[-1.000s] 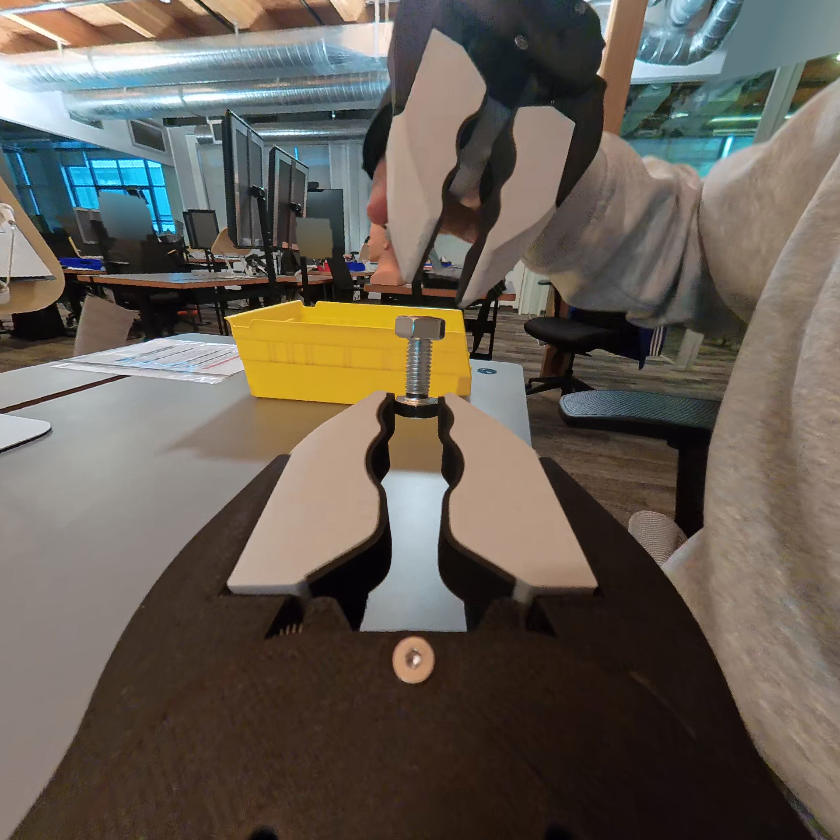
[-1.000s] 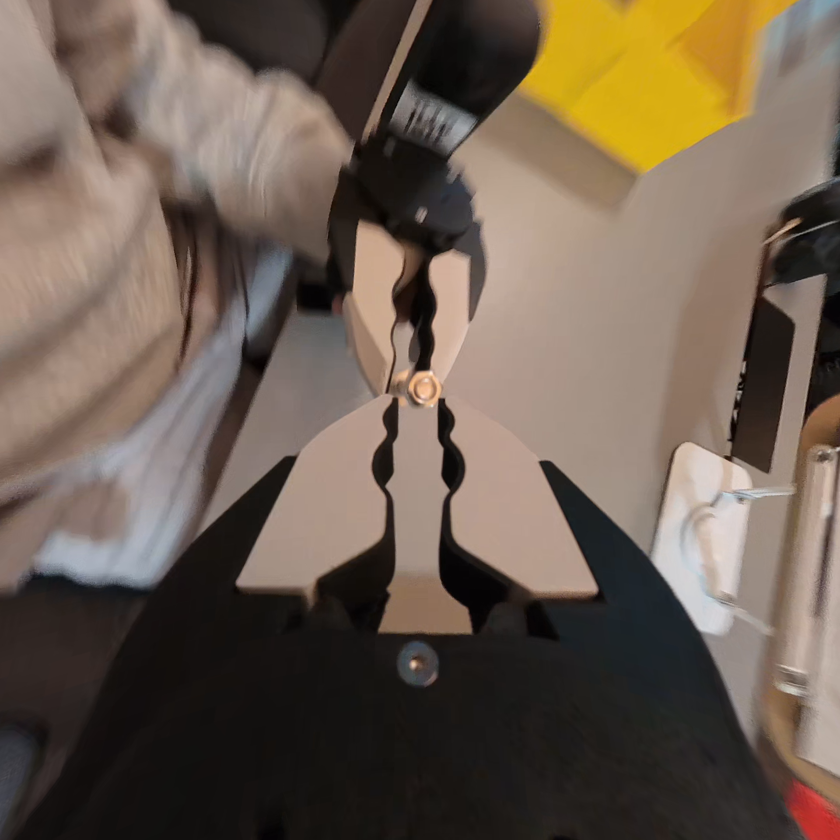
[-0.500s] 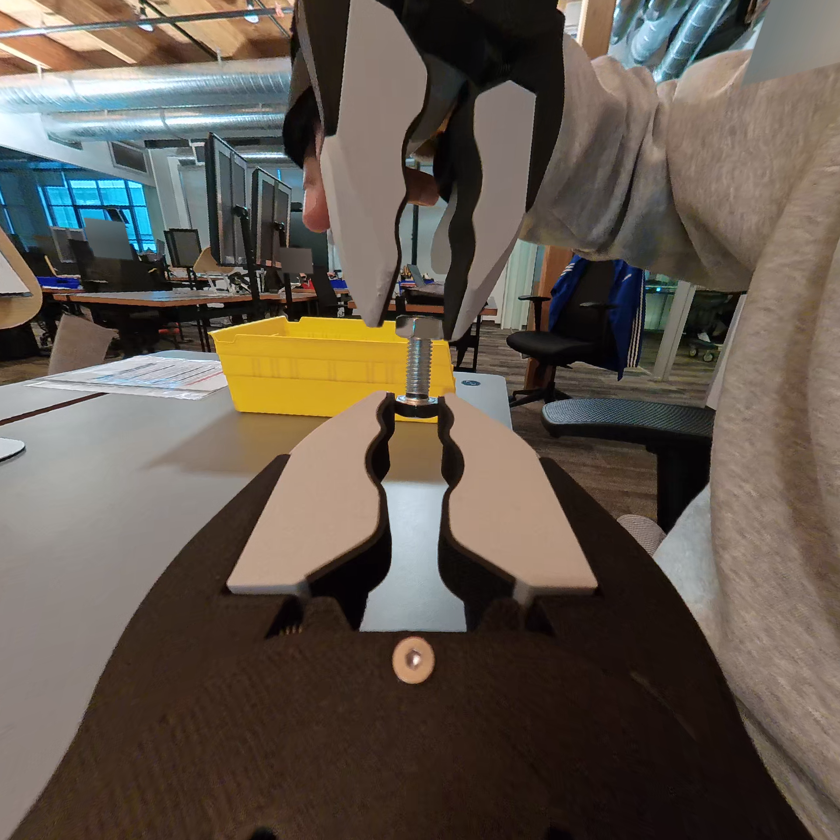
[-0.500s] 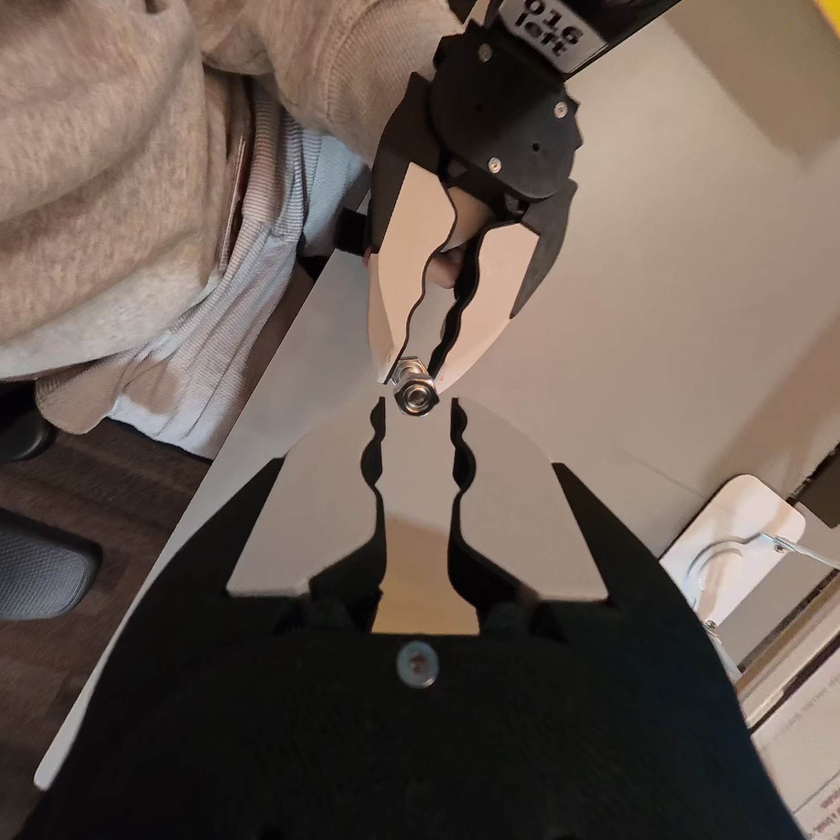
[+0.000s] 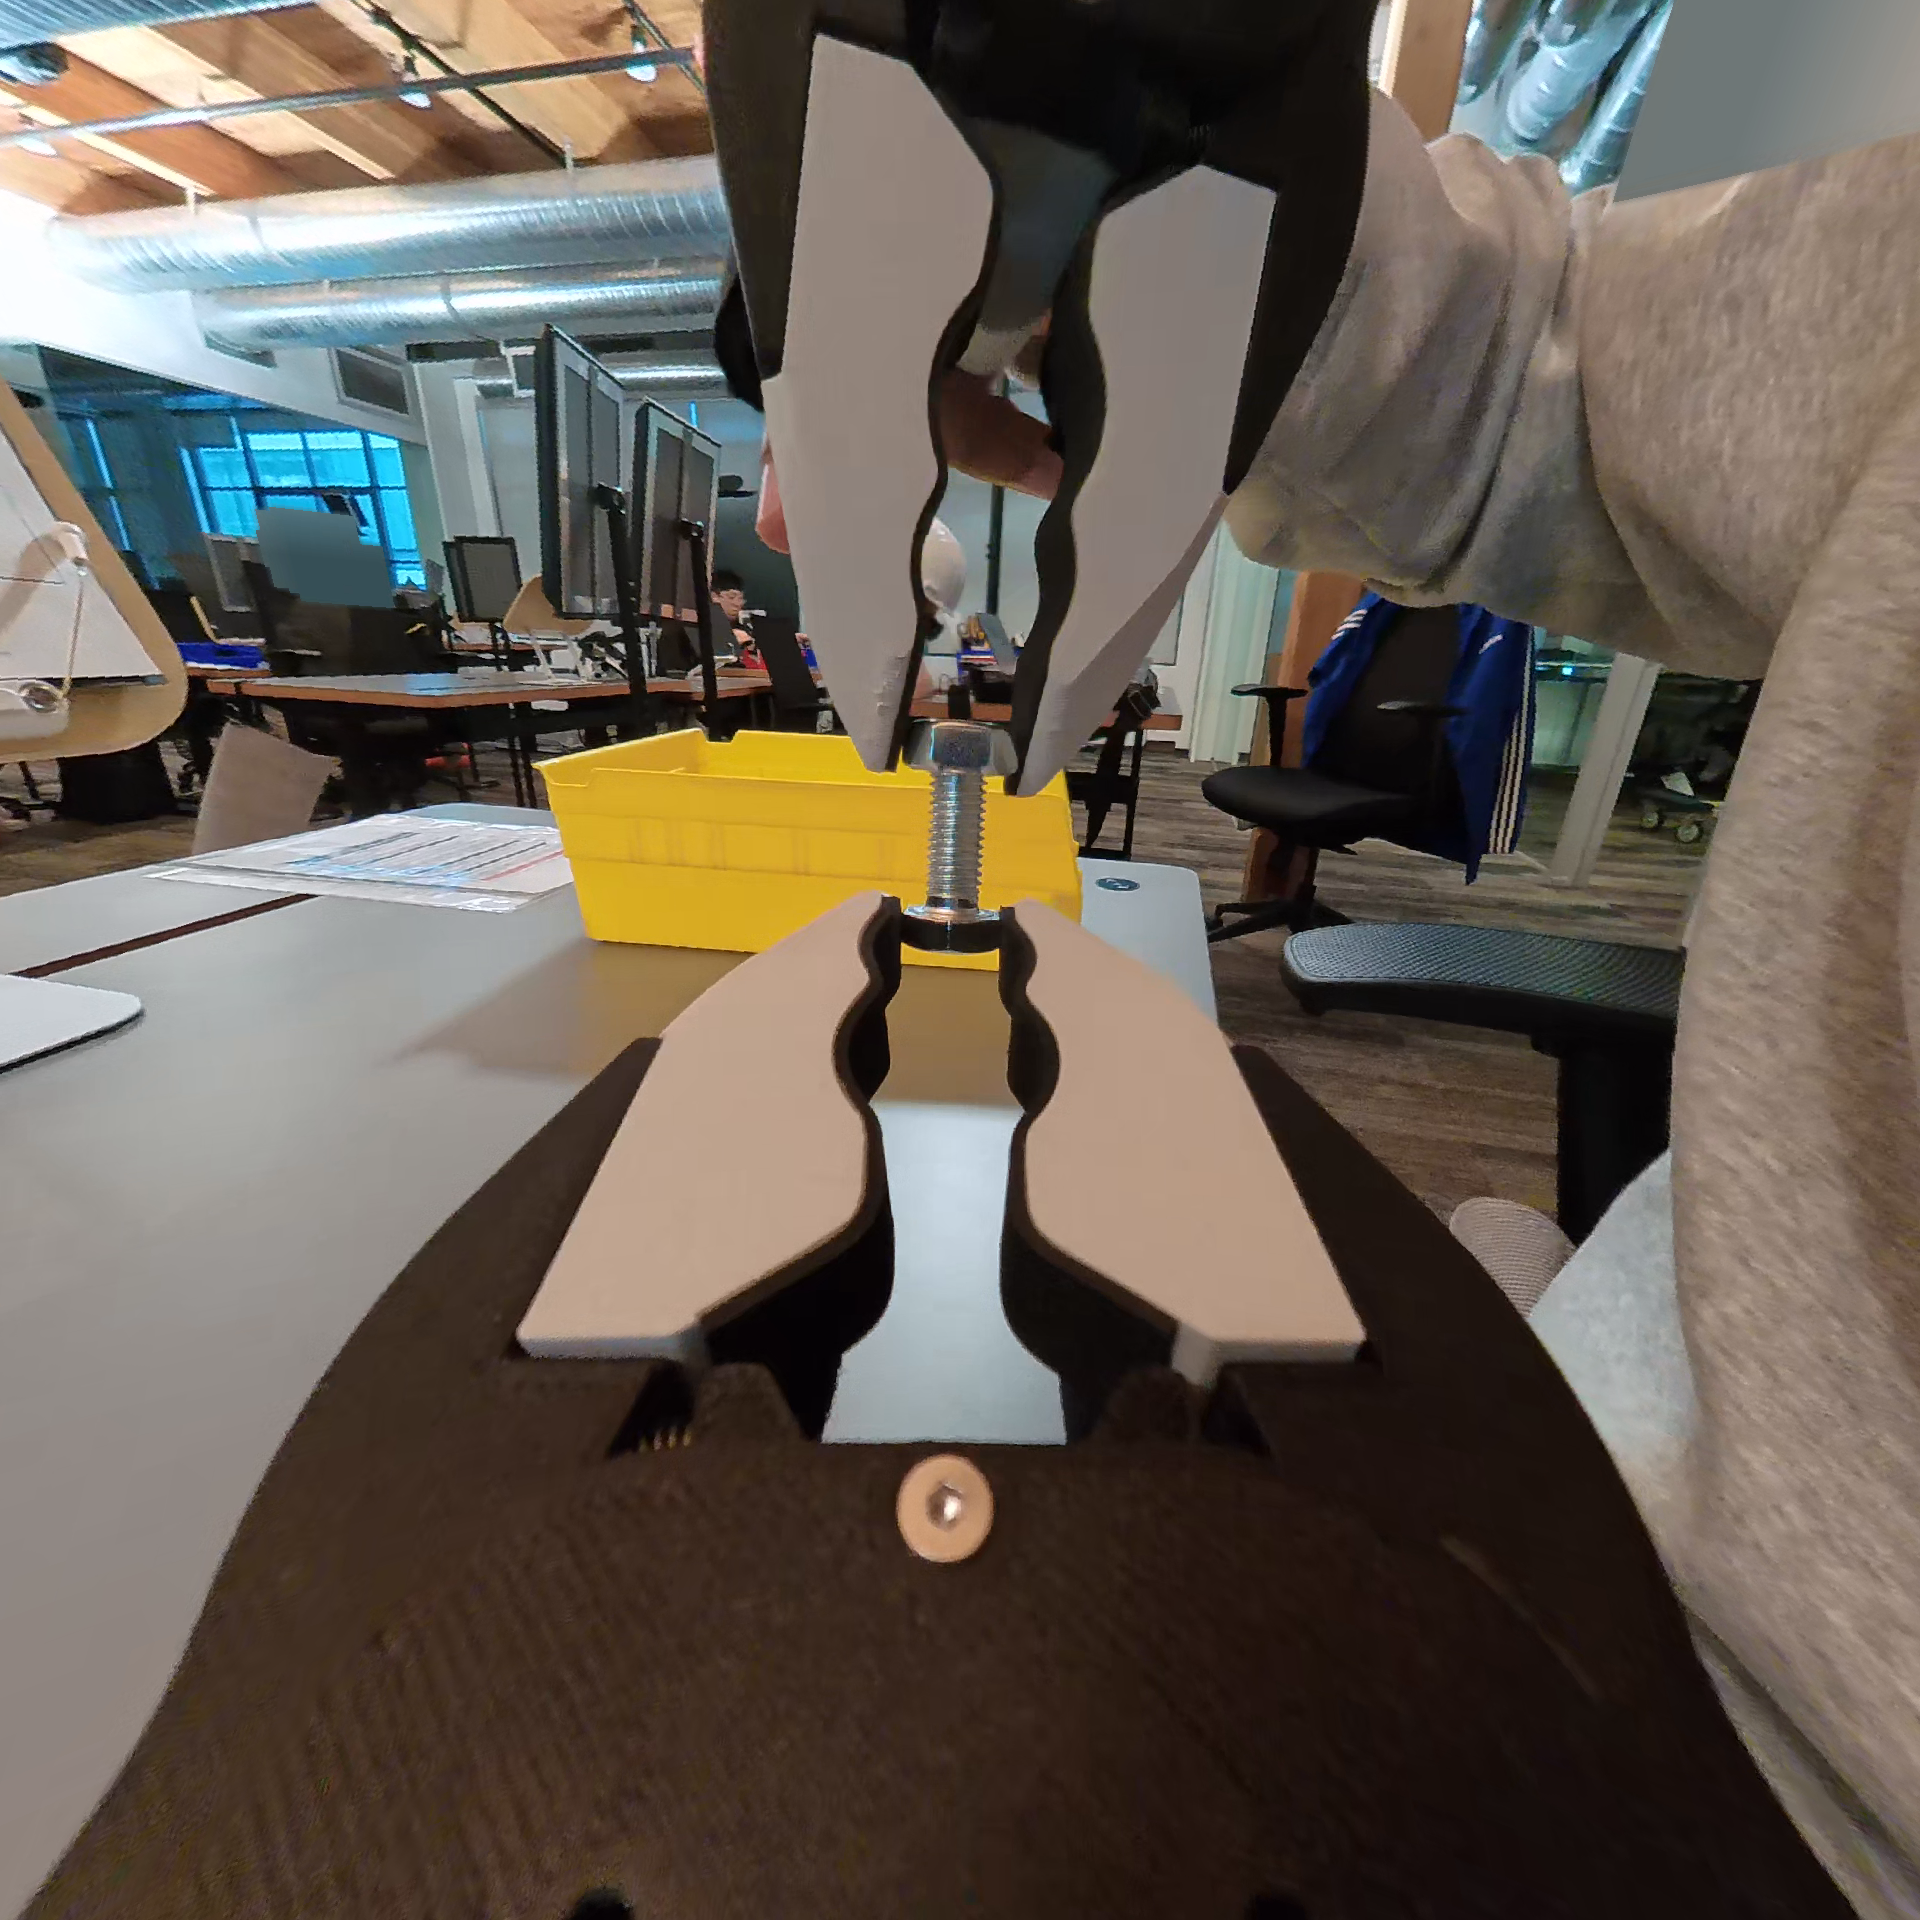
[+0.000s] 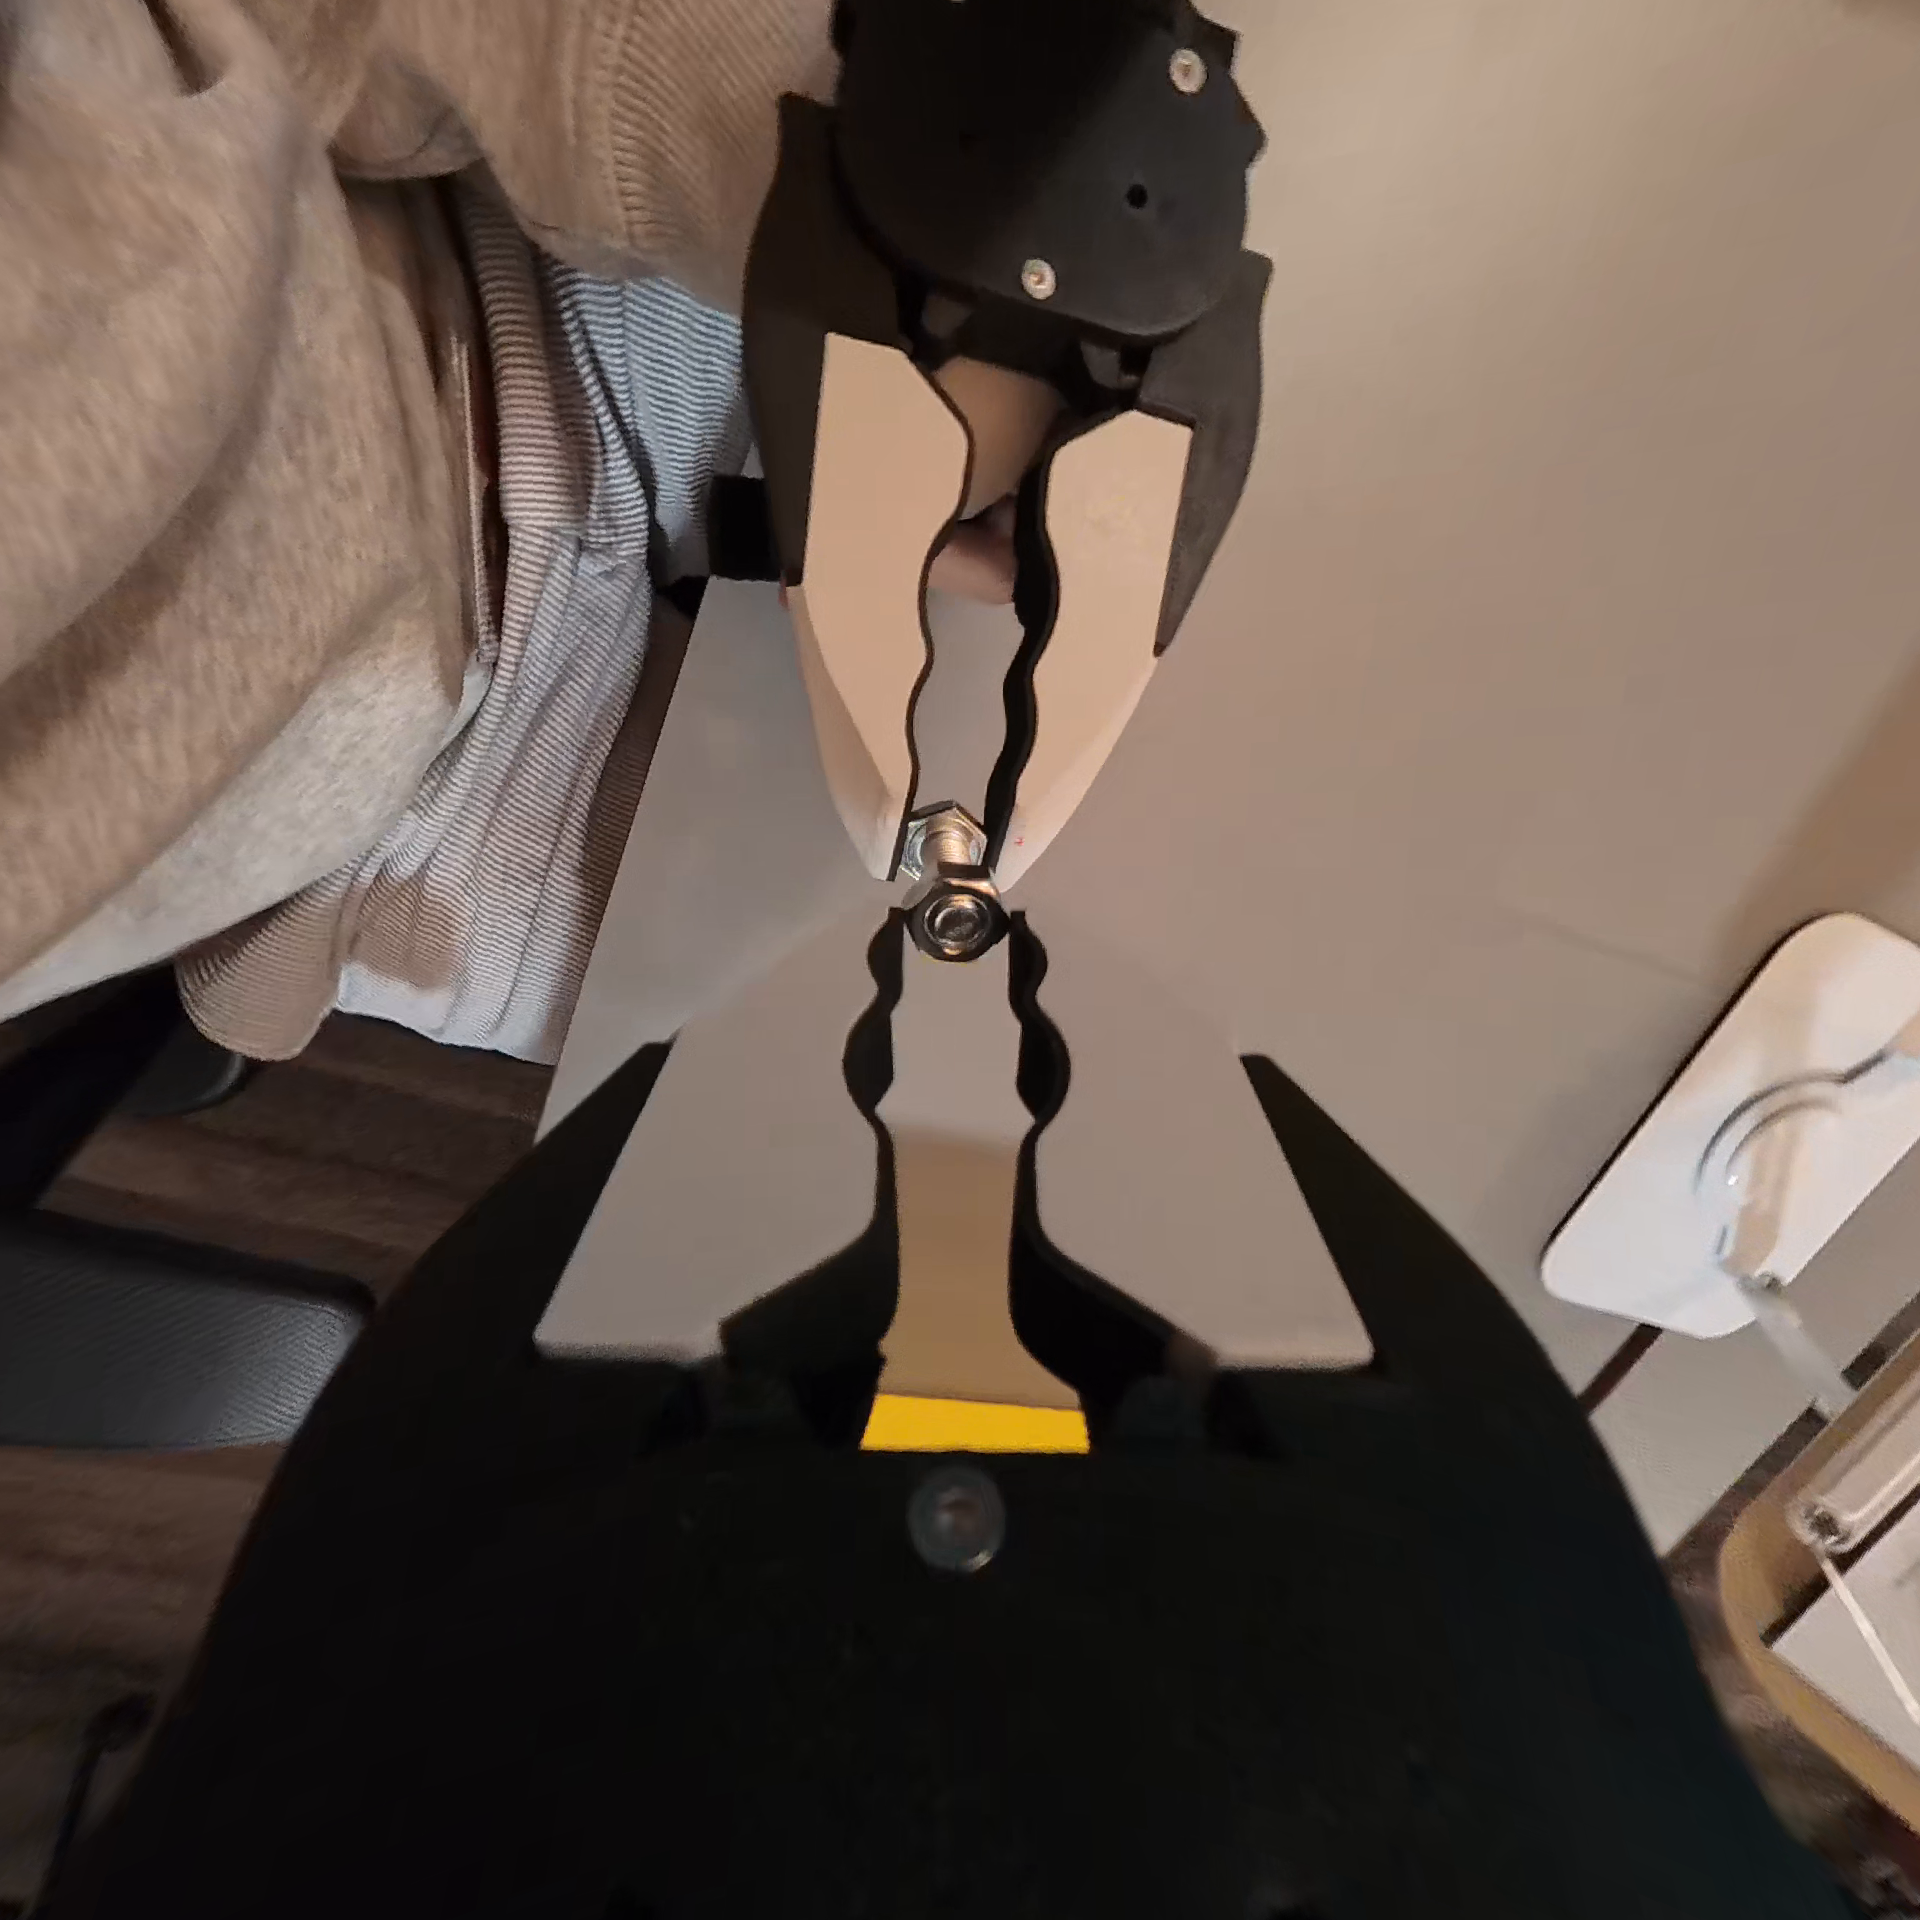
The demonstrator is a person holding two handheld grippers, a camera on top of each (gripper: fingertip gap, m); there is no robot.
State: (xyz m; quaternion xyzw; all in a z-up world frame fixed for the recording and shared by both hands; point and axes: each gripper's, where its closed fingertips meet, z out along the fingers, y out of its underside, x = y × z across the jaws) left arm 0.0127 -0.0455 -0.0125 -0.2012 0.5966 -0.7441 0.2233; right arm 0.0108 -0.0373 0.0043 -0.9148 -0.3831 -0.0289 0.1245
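Observation:
My left gripper (image 5: 949, 920) is shut on a steel nut (image 5: 951, 930) at its fingertips. A silver hex bolt (image 5: 953, 831) stands upright out of the nut, above the grey table (image 5: 260, 1091). My right gripper (image 5: 956, 771) comes down from above, and its jaws are closed on the bolt's hex head (image 5: 958, 746). In the right wrist view I look straight down on the bolt head (image 6: 954, 925) between my right gripper's tips (image 6: 958, 916). Just beyond it, the left gripper (image 6: 948, 854) holds the nut (image 6: 938, 834).
A yellow bin (image 5: 748, 831) stands on the table just behind the bolt, with a laminated sheet (image 5: 384, 857) to its left. A white base with a metal bracket (image 6: 1745, 1143) lies to the right. Office chairs (image 5: 1455, 966) stand past the table edge. A person's grey sleeve (image 5: 1662, 520) fills the right side.
The right gripper came down from above the bolt, and its jaws narrowed around the bolt head. The left gripper stayed still with the nut and bolt.

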